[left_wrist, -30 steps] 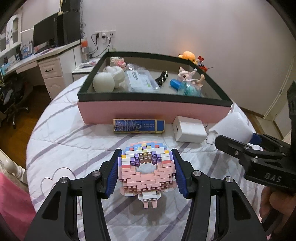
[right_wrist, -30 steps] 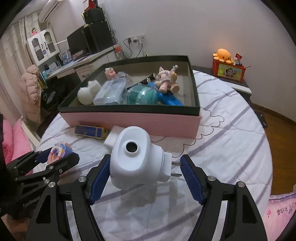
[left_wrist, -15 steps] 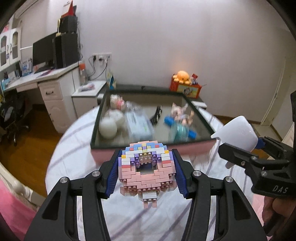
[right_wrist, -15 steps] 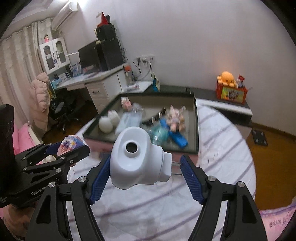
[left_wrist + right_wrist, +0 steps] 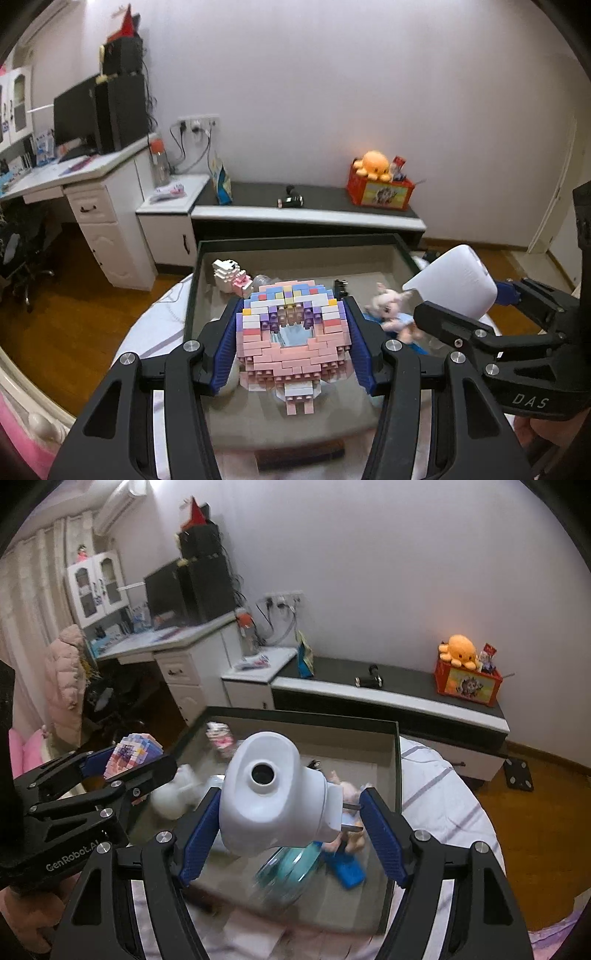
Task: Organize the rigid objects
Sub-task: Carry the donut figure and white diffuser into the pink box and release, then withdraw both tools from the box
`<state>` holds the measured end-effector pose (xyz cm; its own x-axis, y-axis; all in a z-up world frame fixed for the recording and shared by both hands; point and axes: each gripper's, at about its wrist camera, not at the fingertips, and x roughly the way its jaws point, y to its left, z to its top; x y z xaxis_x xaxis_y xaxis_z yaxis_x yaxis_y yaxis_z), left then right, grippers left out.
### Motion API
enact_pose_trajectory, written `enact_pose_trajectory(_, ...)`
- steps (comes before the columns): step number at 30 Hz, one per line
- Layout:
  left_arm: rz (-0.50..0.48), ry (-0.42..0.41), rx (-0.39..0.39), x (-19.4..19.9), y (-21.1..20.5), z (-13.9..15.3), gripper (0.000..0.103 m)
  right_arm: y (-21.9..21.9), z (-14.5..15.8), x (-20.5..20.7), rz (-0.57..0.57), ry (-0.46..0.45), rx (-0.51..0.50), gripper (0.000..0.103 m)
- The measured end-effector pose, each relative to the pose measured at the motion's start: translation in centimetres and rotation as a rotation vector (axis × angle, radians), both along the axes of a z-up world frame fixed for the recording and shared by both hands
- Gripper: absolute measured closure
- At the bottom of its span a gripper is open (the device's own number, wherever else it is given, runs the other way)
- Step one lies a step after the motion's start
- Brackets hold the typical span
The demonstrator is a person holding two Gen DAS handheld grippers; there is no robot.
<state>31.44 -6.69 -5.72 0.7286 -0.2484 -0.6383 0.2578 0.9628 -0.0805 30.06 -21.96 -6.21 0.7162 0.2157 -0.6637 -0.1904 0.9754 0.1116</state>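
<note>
Bedroom backdrop: desk far left, low shelf far beyond. Pink block-built figure (image 5: 291,332) clamped in left gripper (image 5: 291,343), hanging above near-left part of dark-rimmed box (image 5: 306,242). White plug-in adapter (image 5: 273,797), prongs pointing right, clamped in right gripper (image 5: 291,830) over near-right part. Drop zones directly below both.

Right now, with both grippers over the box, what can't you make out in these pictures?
- Left wrist view: the brick donut hides the box floor behind it.
- Right wrist view: the white plug device covers the doll; the teal item is motion-blurred.
- Both views: the box's near wall is cut off by gripper fingers.
</note>
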Motion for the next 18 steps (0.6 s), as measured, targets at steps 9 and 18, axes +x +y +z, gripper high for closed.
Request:
enact_pose_trajectory(9, -0.032, 0.125, 0.072, 6.7, -2.4, -5.0, 0.049, -0.6, -4.6, 5.2, -0.017, 0.112, -0.088, 0.027)
enact_pose_trajectory(18, 0.052, 0.070, 0.165, 6.1, -2.0, -4.8, 0.002, -1.5, -4.7, 4.7, -0.035, 0.118, -0.108, 0.014)
